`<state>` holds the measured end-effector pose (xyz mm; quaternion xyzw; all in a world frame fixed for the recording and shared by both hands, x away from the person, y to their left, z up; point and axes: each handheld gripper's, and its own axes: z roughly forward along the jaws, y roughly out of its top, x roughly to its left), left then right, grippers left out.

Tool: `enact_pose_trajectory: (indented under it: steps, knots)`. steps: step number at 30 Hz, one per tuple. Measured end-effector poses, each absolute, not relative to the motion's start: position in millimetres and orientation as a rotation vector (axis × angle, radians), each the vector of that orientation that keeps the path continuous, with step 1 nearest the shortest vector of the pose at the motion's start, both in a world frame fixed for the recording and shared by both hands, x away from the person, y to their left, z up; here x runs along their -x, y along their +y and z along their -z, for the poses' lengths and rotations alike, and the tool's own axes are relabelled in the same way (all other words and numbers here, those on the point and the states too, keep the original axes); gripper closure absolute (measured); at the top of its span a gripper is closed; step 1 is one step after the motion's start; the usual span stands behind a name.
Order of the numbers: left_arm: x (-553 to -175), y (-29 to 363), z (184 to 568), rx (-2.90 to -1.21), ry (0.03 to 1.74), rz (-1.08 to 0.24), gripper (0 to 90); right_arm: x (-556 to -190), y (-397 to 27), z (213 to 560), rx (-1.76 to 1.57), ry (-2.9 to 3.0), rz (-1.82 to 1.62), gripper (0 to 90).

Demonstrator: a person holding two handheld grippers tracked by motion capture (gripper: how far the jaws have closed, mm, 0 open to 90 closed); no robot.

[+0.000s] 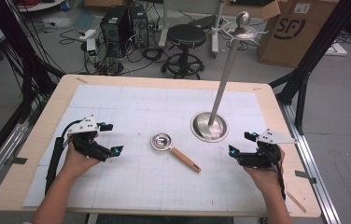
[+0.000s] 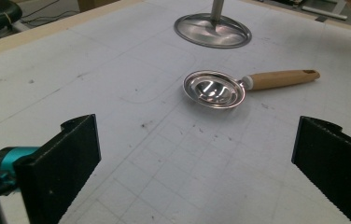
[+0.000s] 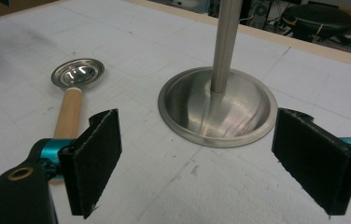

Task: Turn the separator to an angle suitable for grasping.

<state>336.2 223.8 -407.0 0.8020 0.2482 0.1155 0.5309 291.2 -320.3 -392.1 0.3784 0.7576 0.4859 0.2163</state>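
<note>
A small metal ladle (image 1: 162, 141) with a wooden handle (image 1: 186, 159) lies flat on the white gridded mat (image 1: 131, 100) near the middle of the counter (image 1: 33, 135), its shiny bowl facing up and its handle pointing toward the person's right and the near edge. Just beyond it to the right stands a steel stand (image 1: 209, 126), a round dished base with a tall pole rising from it to a knob and hooks at the top. The ladle and the base lie near each other but apart. The left claw (image 1: 109, 138) rests on the mat to the left of the ladle, jaws spread wide and holding nothing. The right claw (image 1: 241, 143) sits to the right of the ladle, near the base, its jaws also wide apart and empty.
</note>
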Motion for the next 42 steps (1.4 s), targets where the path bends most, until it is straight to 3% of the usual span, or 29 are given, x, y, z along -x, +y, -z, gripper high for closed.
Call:
enact_pose_trajectory:
  steps: [22,42]
  knots:
    - [-339.1,226.6,404.9,-1.884,0.577,-0.277,1.7,-291.1,-311.7,389.6,-1.046,2.126,-1.327,14.4]
    - [-337.7,224.6,403.9,-1.888,0.562,-0.279,1.7,-304.2,-245.0,385.4,-0.942,2.281,-1.276,14.8]
